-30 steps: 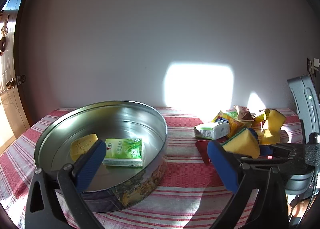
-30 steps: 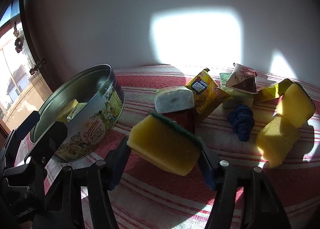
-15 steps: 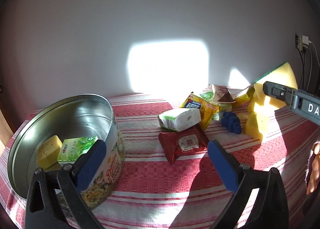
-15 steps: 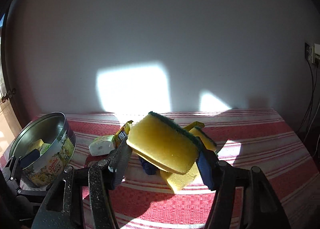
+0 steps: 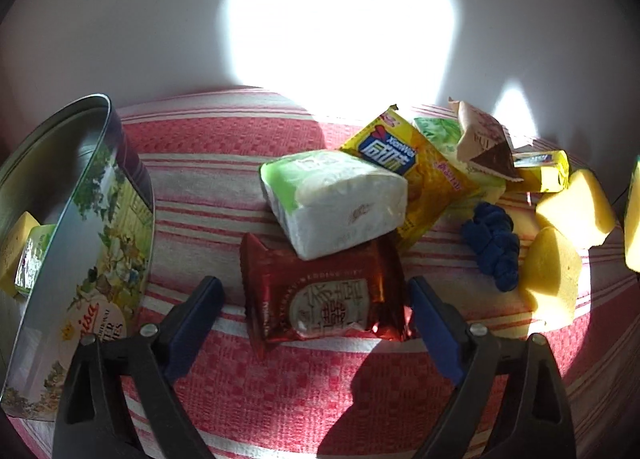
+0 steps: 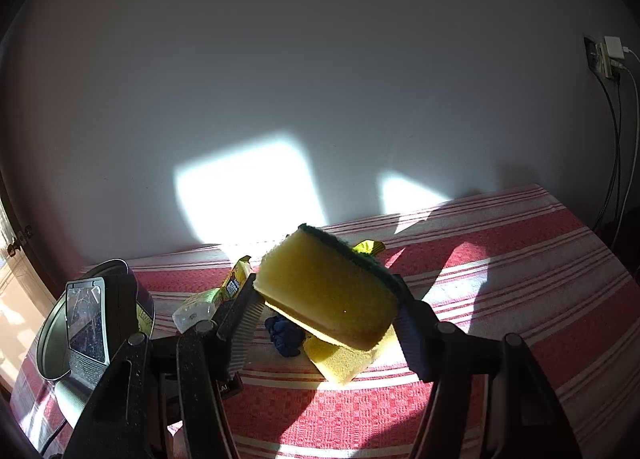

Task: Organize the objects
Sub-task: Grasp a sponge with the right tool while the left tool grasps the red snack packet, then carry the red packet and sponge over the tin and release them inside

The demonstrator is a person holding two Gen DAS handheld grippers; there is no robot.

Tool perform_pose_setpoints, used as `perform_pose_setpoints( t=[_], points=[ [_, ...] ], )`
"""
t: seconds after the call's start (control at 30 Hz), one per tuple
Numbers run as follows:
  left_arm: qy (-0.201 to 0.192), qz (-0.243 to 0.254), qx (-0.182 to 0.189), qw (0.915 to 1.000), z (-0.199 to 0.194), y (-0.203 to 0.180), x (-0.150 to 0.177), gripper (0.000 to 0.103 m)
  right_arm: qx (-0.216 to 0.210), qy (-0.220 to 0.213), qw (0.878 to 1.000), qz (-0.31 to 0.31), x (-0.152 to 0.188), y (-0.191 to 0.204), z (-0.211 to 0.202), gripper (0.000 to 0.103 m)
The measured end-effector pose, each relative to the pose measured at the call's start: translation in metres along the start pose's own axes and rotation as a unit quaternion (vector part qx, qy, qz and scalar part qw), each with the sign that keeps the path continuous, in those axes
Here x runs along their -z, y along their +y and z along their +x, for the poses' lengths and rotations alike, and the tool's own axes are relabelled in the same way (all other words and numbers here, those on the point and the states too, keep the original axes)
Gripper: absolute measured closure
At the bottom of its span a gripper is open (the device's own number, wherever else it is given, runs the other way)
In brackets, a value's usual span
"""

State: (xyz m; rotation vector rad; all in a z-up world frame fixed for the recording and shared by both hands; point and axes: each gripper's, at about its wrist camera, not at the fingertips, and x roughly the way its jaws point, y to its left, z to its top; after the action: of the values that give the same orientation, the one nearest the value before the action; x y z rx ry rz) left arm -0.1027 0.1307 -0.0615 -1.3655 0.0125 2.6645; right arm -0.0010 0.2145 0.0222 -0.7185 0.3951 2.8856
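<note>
The left gripper (image 5: 312, 295) stood with its fingers (image 5: 434, 323) wide, having just been closing in, the red snack packet (image 5: 324, 299) lying between them on the tabletop (image 5: 280, 399) with no pad seen pressing it. The white tissue pack (image 5: 336, 203) overlapped the packet's far edge, so a sound pick would, in my judgement, call for closing low on the packet's sides and drawing it toward the camera before lifting, lest the pack be dragged along. The gripper was pitched steeply down at the pile; the cookie tin (image 5: 96, 259), already containing a sponge and a green pack, sat just left. The right gripper (image 6: 326, 299) clamped a yellow sponge (image 6: 328, 291) clear above the striped cloth, angled mildly downward and tilted, with the tin (image 6: 52, 335) well to its left.
</note>
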Motion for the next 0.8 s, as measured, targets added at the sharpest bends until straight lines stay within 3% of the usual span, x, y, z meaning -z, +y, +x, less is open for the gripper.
perform_pose_setpoints(
  t=[0.13, 0.17, 0.27, 0.43, 0.63, 0.8],
  points=[
    [-0.011, -0.012, -0.002, 0.9999, -0.008, 0.006, 0.005, 0.028, -0.001, -0.003, 1.0, -0.001, 0.002, 0.001, -0.001, 0.038],
    [-0.015, -0.015, 0.005, 0.9998, -0.011, 0.008, 0.007, 0.037, -0.001, -0.002, 1.0, -0.002, 0.002, 0.0, -0.001, 0.038],
    [-0.023, -0.014, 0.028, 0.9992, -0.02, 0.016, 0.015, 0.046, 0.002, 0.001, 1.0, 0.0, 0.002, -0.002, 0.001, 0.038],
    [-0.038, -0.004, 0.052, 0.9979, -0.042, 0.029, 0.036, 0.047, 0.008, 0.006, 1.0, 0.007, 0.004, -0.007, 0.005, 0.038],
    [-0.113, 0.028, 0.089, 0.9892, -0.086, 0.038, 0.048, 0.048, 0.016, 0.006, 1.0, 0.004, 0.009, -0.005, 0.008, 0.038],
    [-0.166, 0.051, 0.076, 0.9819, -0.101, 0.038, 0.048, 0.048, 0.018, -0.001, 1.0, -0.01, 0.015, -0.002, 0.012, 0.038]
  ],
)
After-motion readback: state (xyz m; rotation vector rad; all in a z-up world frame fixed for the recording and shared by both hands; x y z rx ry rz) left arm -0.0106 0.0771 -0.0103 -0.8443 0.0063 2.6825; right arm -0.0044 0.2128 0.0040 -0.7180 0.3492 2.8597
